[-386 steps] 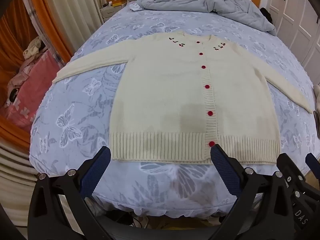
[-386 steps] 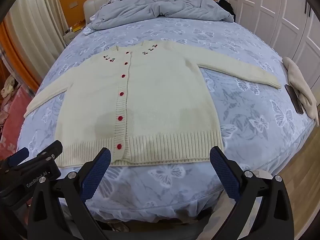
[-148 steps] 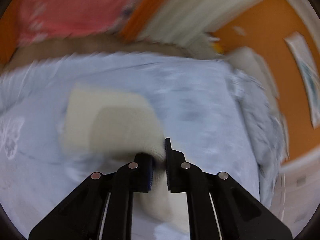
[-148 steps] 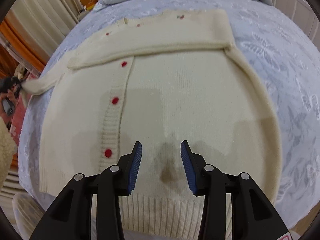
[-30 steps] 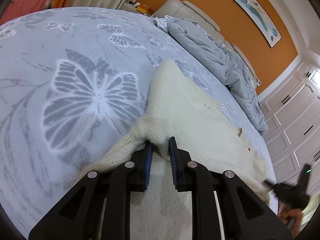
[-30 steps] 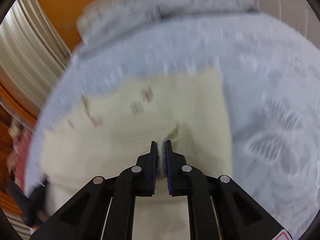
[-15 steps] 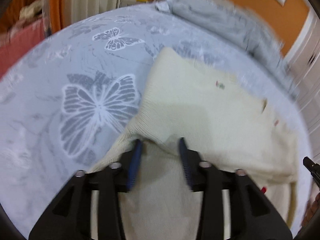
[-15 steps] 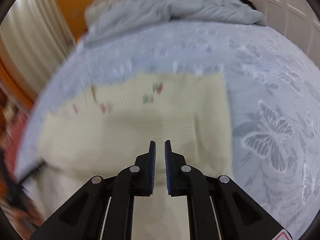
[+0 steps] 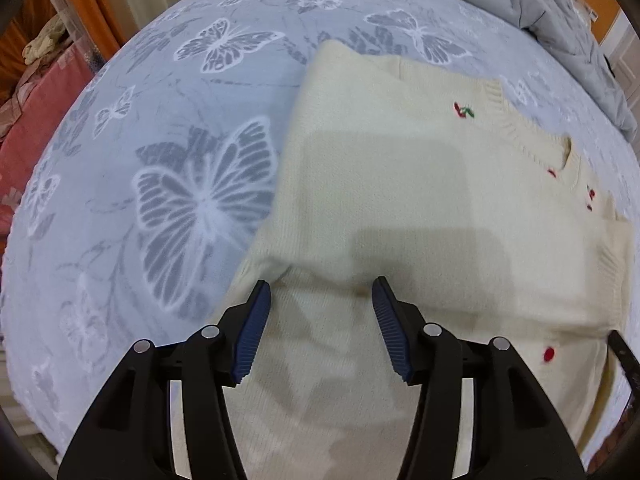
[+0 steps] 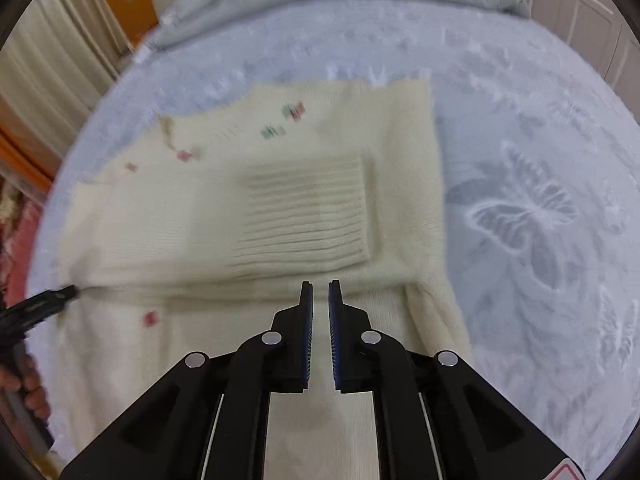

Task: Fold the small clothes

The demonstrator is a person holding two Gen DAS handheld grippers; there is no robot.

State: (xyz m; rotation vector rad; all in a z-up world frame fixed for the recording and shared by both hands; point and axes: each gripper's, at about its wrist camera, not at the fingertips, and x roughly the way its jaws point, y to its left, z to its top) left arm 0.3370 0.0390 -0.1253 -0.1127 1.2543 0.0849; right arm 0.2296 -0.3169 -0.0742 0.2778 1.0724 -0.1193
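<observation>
A cream knit cardigan [image 9: 400, 184] with red buttons and small cherry embroidery lies on the bed; it also shows in the right wrist view [image 10: 320, 184]. Both sleeves are folded across its chest, and a ribbed cuff [image 10: 308, 216] lies on top. My left gripper [image 9: 320, 312] is open and empty just above the cardigan's left side. My right gripper [image 10: 319, 300] is nearly closed with a narrow gap, holding nothing, just above the folded sleeve on the cardigan's right side. The left gripper's tip [image 10: 52, 300] shows at the left edge of the right wrist view.
The bed has a pale blue sheet with butterfly prints [image 9: 200, 208]. A grey duvet [image 9: 560, 12] is bunched at the head of the bed. Orange curtains and pink bedding [image 9: 32, 92] lie beyond the left edge. White wardrobe doors [image 10: 592, 16] stand at the right.
My left gripper has let go of the folded sleeve and opened wide. My right gripper has released the other sleeve and drawn back a little, its jaws parting slightly.
</observation>
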